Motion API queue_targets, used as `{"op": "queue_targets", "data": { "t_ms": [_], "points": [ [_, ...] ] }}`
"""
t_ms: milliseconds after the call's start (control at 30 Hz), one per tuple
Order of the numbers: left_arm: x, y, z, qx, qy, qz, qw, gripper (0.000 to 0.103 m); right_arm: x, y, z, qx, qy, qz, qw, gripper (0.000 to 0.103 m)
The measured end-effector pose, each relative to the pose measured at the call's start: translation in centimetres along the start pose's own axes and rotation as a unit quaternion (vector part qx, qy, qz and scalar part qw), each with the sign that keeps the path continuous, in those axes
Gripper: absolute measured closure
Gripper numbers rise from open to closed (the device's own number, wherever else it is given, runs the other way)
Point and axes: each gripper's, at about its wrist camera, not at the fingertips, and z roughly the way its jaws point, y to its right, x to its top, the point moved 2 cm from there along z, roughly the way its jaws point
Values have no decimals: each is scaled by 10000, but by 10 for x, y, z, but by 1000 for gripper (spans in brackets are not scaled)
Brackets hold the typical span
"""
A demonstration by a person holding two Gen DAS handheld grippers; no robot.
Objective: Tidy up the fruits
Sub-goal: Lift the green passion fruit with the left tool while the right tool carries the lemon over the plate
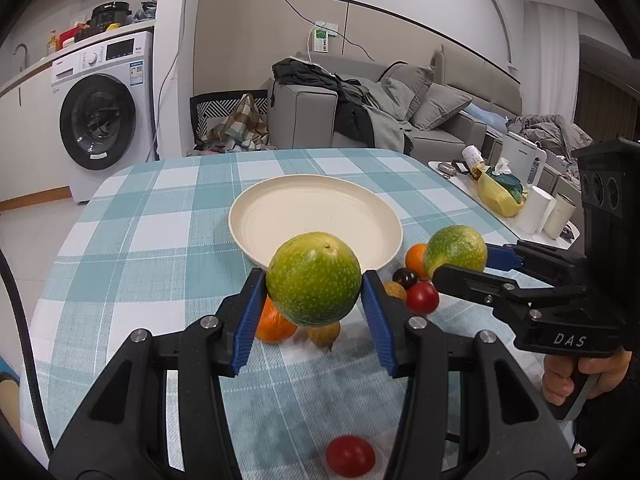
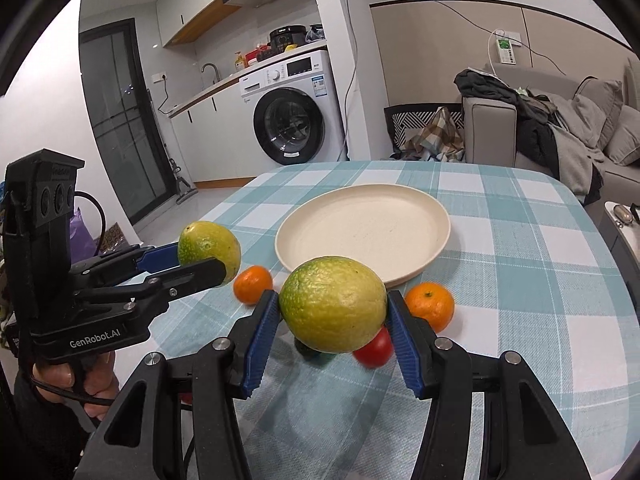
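My left gripper (image 1: 314,286) is shut on a speckled green fruit (image 1: 313,278) and holds it above the table, just short of the cream plate (image 1: 280,200). My right gripper (image 2: 332,312) is shut on a second green fruit (image 2: 333,304), also lifted near the plate (image 2: 400,208). Each gripper shows in the other's view, the right gripper (image 1: 460,258) and the left gripper (image 2: 200,256), each with its fruit. Oranges (image 2: 430,306) (image 2: 253,284), red tomatoes (image 1: 422,298) (image 1: 350,456), a dark fruit (image 1: 405,277) and small brown fruits (image 1: 324,334) lie on the cloth.
The table has a blue-and-white checked cloth (image 1: 160,240). A washing machine (image 1: 102,116) and a grey sofa (image 1: 420,120) with clothes stand behind. A side table (image 1: 520,200) with a yellow bag, cups and a kettle is at the right.
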Motion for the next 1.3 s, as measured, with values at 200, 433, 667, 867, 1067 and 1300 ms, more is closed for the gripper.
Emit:
{"op": "queue_targets", "data": {
  "t_ms": [200, 433, 667, 867, 1067, 1300],
  "points": [
    [10, -3, 21, -29, -12, -45, 10000, 57, 9, 10, 7, -21, 11, 105, 9999, 48],
    [23, -8, 41, -72, -10, -56, 10000, 57, 18, 15, 21, -29, 0, 155, 9999, 48],
    [32, -8, 58, -46, -28, 15, 10000, 57, 28, 17, 36, -38, -24, 245, 9997, 48],
    [38, -10, 76, -45, -133, 2, 9999, 57, 32, 22, 47, -121, -124, 301, 9994, 48],
    [38, -12, 90, -30, -238, -11, 9997, 57, 34, 29, 56, -134, -265, 361, 9989, 48],
    [35, -16, 100, 17, -356, -21, 9994, 57, 36, 34, 66, -183, -412, 366, 9983, 48]
  ]
}}
